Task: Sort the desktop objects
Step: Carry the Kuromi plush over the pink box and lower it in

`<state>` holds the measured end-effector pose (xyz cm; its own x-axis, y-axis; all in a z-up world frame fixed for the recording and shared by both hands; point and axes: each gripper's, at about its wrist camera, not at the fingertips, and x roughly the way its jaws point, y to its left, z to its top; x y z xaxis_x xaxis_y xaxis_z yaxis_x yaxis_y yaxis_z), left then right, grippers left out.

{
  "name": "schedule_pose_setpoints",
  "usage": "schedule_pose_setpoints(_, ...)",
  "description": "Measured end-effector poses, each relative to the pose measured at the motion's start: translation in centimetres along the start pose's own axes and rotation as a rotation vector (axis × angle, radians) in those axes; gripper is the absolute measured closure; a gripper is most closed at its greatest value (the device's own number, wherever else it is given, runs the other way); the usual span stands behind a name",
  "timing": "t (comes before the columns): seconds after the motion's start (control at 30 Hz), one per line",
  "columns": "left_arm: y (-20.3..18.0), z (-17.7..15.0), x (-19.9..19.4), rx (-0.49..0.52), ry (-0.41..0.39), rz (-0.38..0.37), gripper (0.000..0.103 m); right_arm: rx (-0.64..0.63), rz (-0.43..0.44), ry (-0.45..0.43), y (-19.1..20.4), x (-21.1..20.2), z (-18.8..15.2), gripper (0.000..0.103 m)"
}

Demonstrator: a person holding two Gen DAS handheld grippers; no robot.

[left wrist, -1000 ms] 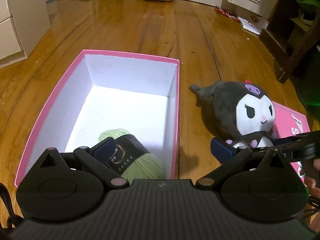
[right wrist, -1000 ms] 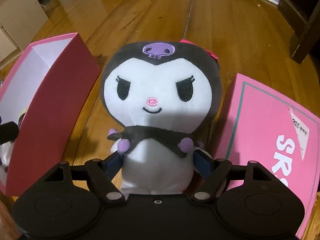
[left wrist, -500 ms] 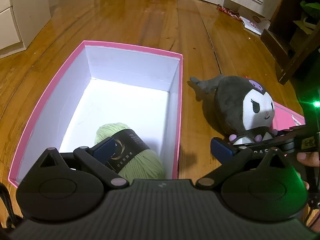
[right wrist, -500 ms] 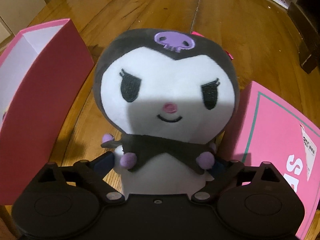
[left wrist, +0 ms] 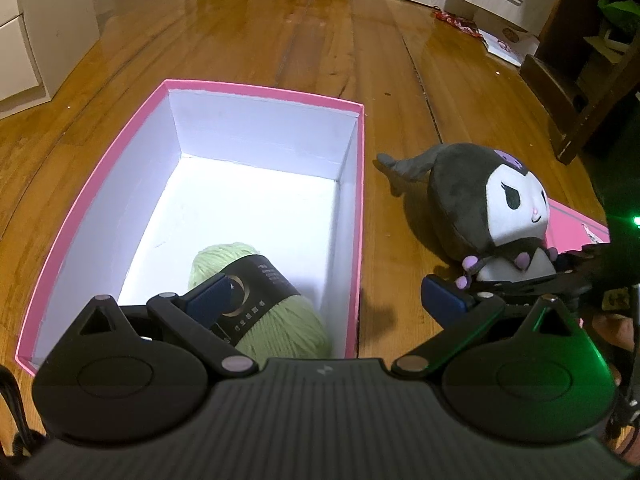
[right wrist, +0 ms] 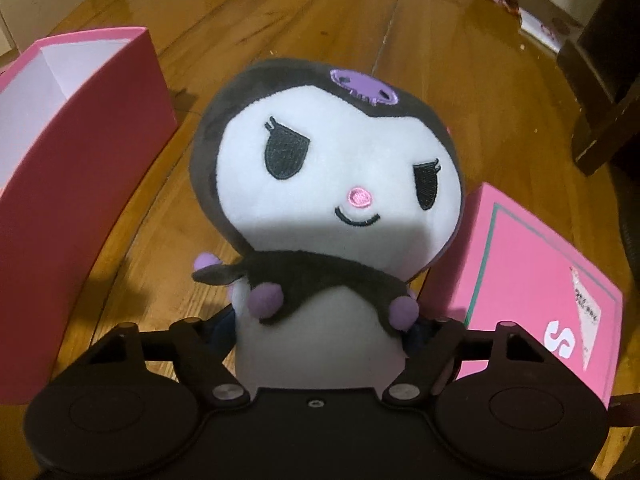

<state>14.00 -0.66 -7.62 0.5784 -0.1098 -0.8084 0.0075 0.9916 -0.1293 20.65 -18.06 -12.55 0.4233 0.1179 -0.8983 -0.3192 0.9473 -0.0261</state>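
R gripper (right wrist: 320,336): jaws just closed in, clamped on white body of plush toy (right wrist: 332,184), head tilted, over wood floor (right wrist: 320,32) between open pink box (right wrist: 80,168) and pink lid (right wrist: 532,264). L gripper (left wrist: 332,300): spread wide, nothing gripped, above box's near end w/ green yarn ball (left wrist: 260,304) inside.

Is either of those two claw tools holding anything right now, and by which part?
The right gripper, jaws just closing, clasps the black-and-white plush doll by its white lower body. The left gripper is open and empty above the green yarn ball in the pink cardboard box.
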Motion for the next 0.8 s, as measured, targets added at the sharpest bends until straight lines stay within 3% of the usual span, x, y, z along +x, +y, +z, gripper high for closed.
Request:
schedule_pose_setpoints(0.3,1.2,0.2,-0.6,-0.047,-0.001,-0.029,0.0,0.063,0.068,-0.043,-0.6,-1.5,-0.1,0.024)
schedule_pose_setpoints(0.43,2.7,0.6,-1.6,-0.116,-0.028,-0.1,0.0,0.067,0.081,-0.094,0.1,-2.4,-0.3,0.024)
schedule_pose_setpoints(0.7,5.6,1.0,-3.5,-0.192,-0.092,-0.057,0.0,0.088,0.095,-0.206,0.7,-6.0,-1.0,0.024)
schedule_pose_setpoints(0.8,6.3,1.1,-3.8,-0.202,-0.097,-0.013,0.0,0.017,0.088,-0.252,2.0,-7.1,-1.6,0.024)
